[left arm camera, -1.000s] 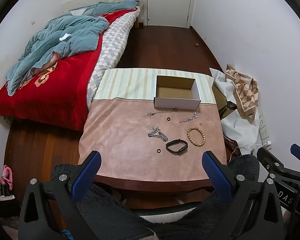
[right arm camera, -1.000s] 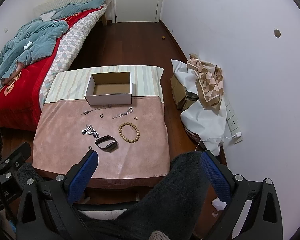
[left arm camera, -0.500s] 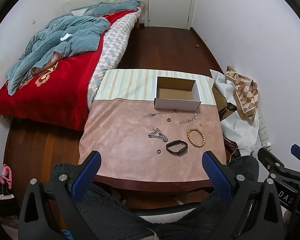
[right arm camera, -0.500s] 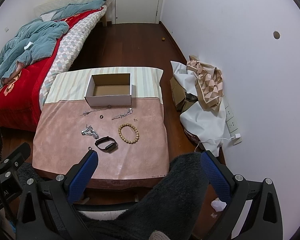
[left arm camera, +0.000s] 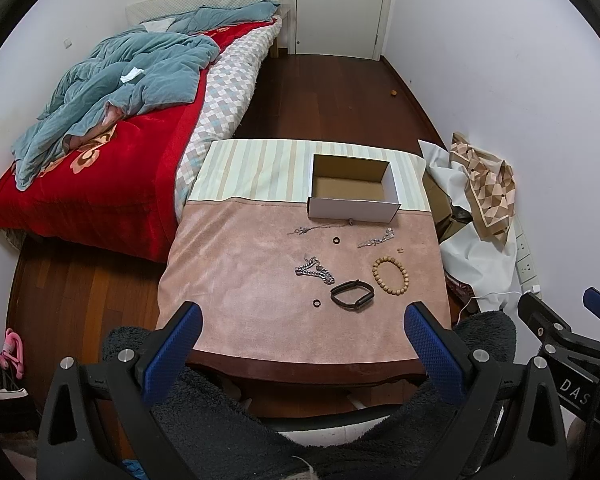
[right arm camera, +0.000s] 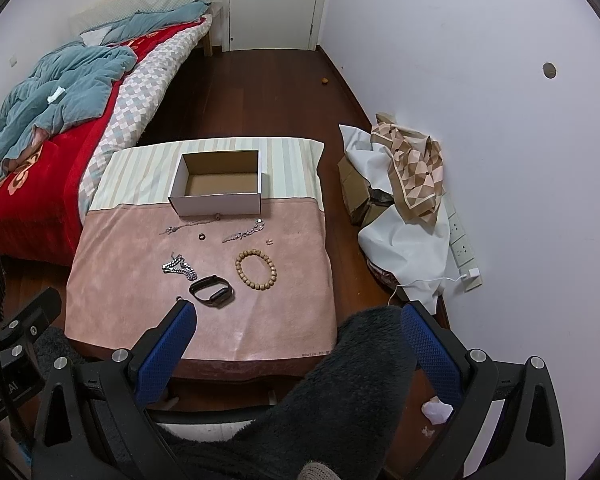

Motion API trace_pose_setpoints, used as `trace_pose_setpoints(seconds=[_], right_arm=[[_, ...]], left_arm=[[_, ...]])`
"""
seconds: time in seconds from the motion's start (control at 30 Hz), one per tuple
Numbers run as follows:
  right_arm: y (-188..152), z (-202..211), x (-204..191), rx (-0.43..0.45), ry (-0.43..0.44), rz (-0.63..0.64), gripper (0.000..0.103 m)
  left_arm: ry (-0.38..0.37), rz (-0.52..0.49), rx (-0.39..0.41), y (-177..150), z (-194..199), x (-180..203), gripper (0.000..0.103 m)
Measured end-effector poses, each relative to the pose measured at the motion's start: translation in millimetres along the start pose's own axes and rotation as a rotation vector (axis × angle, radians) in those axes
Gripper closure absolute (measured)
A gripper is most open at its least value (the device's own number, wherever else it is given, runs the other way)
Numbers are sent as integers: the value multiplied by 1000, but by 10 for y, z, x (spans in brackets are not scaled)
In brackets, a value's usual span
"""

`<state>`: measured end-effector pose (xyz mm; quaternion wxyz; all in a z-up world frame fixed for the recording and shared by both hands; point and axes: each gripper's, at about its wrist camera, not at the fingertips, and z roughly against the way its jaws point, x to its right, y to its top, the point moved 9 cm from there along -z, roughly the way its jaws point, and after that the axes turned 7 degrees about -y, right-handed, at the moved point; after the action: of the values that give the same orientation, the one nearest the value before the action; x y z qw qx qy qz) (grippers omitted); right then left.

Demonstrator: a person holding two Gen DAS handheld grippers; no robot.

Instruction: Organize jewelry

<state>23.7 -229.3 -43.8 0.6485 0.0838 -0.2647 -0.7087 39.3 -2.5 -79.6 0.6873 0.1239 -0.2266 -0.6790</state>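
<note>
An empty white cardboard box [left arm camera: 354, 196] [right arm camera: 219, 188] stands at the back of a pink-covered table [left arm camera: 236, 280] [right arm camera: 120, 280]. In front of it lie a wooden bead bracelet [left arm camera: 391, 275] [right arm camera: 256, 270], a black band [left arm camera: 352, 295] [right arm camera: 212, 290], a thick silver chain [left arm camera: 314, 271] [right arm camera: 179, 267], two thin chains [left arm camera: 376, 239] [right arm camera: 242, 232], and small dark rings [left arm camera: 335, 241]. My left gripper [left arm camera: 302, 336] and right gripper [right arm camera: 296, 336] are both open and empty, held above the table's near edge, well short of the jewelry.
A bed with red and teal bedding [left arm camera: 100, 128] lies left of the table. A pile of cloth and cardboard [right arm camera: 400, 192] sits against the right wall. A dark fuzzy fabric [right arm camera: 340, 400] fills the foreground under the grippers. A closed door [left arm camera: 340, 4] is at the far end.
Both views have shifted very slightly; the jewelry and the box have not moved and both grippers stay open.
</note>
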Motion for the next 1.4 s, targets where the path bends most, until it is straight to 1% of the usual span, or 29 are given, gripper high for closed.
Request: trace_pose_setpoints(seconds=[0.5, 1.1, 1.23, 1.3, 1.4], right_arm=[[-33, 50, 0, 17, -4, 1, 0], [-70, 156, -20, 45, 7, -4, 0], [-37, 130, 5, 53, 17, -22, 0], [42, 56, 51, 61, 16, -47, 0], [181, -160, 100, 44, 23, -86, 0]], left_arm=[[6, -1, 12, 65, 89, 54, 0], [4, 4, 36, 15, 172, 17, 0], [34, 12, 66, 72, 136, -45, 0], [68, 20, 90, 171, 74, -129, 0], [130, 33, 125, 354, -81, -288, 0]])
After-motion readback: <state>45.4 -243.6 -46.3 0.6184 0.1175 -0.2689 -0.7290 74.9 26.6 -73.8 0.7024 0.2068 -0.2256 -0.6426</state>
